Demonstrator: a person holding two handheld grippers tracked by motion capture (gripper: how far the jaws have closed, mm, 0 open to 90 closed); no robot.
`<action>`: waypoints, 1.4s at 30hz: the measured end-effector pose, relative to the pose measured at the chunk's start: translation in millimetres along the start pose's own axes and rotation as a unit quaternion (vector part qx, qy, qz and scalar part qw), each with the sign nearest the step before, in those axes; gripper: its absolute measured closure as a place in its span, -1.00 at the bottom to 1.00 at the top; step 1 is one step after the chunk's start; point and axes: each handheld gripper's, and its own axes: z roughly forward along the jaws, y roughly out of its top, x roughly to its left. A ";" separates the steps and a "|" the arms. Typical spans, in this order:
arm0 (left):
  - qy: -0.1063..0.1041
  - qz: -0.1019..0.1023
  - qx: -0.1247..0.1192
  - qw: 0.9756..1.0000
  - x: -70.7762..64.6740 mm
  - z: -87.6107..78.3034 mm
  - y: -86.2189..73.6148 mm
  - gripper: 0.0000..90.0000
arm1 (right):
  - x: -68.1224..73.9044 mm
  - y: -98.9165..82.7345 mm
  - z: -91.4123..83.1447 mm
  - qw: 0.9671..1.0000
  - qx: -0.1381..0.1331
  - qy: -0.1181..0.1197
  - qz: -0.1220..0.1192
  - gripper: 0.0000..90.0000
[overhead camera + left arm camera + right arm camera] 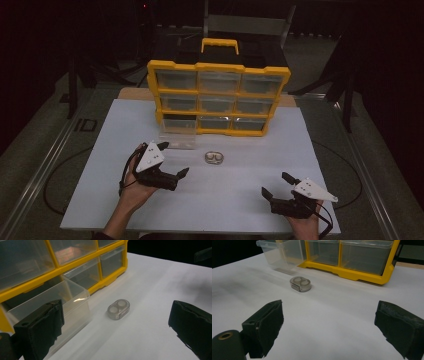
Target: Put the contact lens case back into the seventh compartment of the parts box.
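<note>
Contact-lens case [215,158] lies mid-desk [300,150], untouched, before the pulled-out drawer [177,135]; left gripper [172,161] and right gripper [276,184] fingers released.

The drawer cabinet [218,67] has a yellow frame and clear drawers, the small two-well case [214,158] is translucent grey, the worktop [235,195] is plain white, and both tools' jaws are black.

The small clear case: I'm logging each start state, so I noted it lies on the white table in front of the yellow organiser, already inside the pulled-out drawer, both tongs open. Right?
Not quite. The small clear case lies on the bare white table, beside the pulled-out drawer, not in it; the left gripper view shows the gap. It is in front of the yellow organiser, and the left tongs and right tongs are open.
</note>
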 end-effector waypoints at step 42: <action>-0.056 0.034 0.033 0.997 -1.6 71.0 36.9 -0.97 | -1.2 -0.4 0.5 1.000 0.000 0.004 0.001 -0.82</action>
